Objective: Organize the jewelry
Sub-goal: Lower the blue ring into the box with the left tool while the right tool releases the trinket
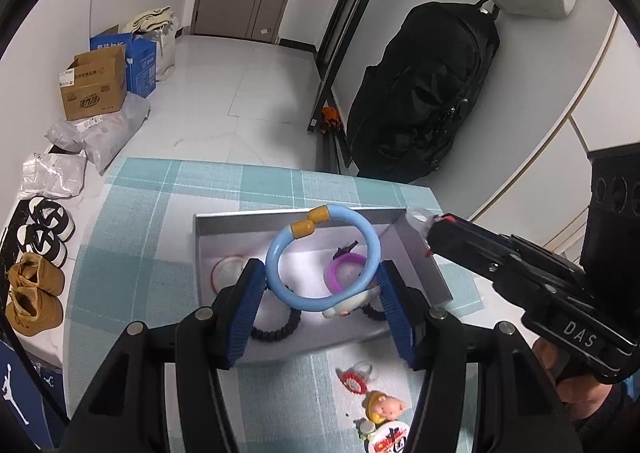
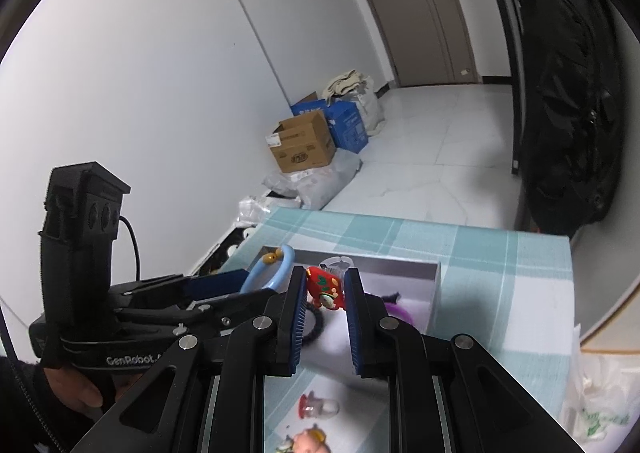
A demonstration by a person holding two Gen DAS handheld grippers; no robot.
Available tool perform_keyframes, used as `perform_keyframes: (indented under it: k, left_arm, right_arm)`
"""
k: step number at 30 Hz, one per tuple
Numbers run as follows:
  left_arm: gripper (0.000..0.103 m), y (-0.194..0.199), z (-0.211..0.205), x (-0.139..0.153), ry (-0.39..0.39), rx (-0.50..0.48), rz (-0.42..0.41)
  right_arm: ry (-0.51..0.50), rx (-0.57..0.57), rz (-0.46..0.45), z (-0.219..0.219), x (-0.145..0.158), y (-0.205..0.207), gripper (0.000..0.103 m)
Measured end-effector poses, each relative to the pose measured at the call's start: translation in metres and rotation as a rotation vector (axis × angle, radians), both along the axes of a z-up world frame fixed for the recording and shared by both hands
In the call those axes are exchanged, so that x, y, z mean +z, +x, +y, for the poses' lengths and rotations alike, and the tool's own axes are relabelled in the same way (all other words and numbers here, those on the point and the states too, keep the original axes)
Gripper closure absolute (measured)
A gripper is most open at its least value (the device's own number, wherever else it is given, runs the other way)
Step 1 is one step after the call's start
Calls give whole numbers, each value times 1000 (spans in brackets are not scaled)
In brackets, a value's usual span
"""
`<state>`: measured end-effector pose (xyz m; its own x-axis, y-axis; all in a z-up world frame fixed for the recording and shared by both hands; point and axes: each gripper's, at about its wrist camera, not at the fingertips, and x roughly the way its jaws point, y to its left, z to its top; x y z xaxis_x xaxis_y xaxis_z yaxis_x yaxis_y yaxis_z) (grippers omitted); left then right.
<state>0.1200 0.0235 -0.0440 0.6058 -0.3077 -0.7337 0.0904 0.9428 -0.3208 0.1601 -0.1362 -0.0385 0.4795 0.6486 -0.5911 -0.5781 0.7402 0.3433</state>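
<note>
Two tools each carry one piece of jewelry, and both hang over the same box.

From the left wrist: the left tool (image 1: pixel 322 285) grips a big light-blue plastic bangle with two yellow end caps (image 1: pixel 320 265); its blue ribbed pads press on the ring's two sides, and the ring stands up with the yellow caps pointing away from the tool; right under and ahead of it is the shallow grey cardboard box (image 1: pixel 420 253), so the way to go is straight down; inside the box lie a purple ring-shaped bangle (image 1: pixel 340 273), a dark beaded bracelet (image 1: pixel 276 329) and a clear round ring (image 1: pixel 226 271); the right tool (image 1: pixel 430 231) reaches in from the right, its tip just over the box's far right corner; on the checked teal worktop (image 1: pixel 132 221), close to the box's near wall, a small red and clear toy ring (image 1: pixel 354 379) and a little doll-face charm (image 1: pixel 386 407) still wait.

From the right wrist: the right tool (image 2: pixel 326 289) is squeezed tight on a small red charm with a clear ring band (image 2: pixel 326 285); the box (image 2: pixel 434 285) lies just ahead and below; the left tool (image 2: pixel 224 285) sits to the left with the blue bangle (image 2: pixel 276 265) over the box's left end.

I think both pieces are near enough to drop in; the left one is more over the middle.
</note>
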Motion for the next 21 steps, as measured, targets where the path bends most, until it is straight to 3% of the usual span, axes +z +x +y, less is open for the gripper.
perform_keyframes:
  k: [21]
  left_arm:
    - [50, 26, -1, -16, -4, -27, 56]
  right_arm:
    - [-8, -26, 86, 2, -20, 28, 85]
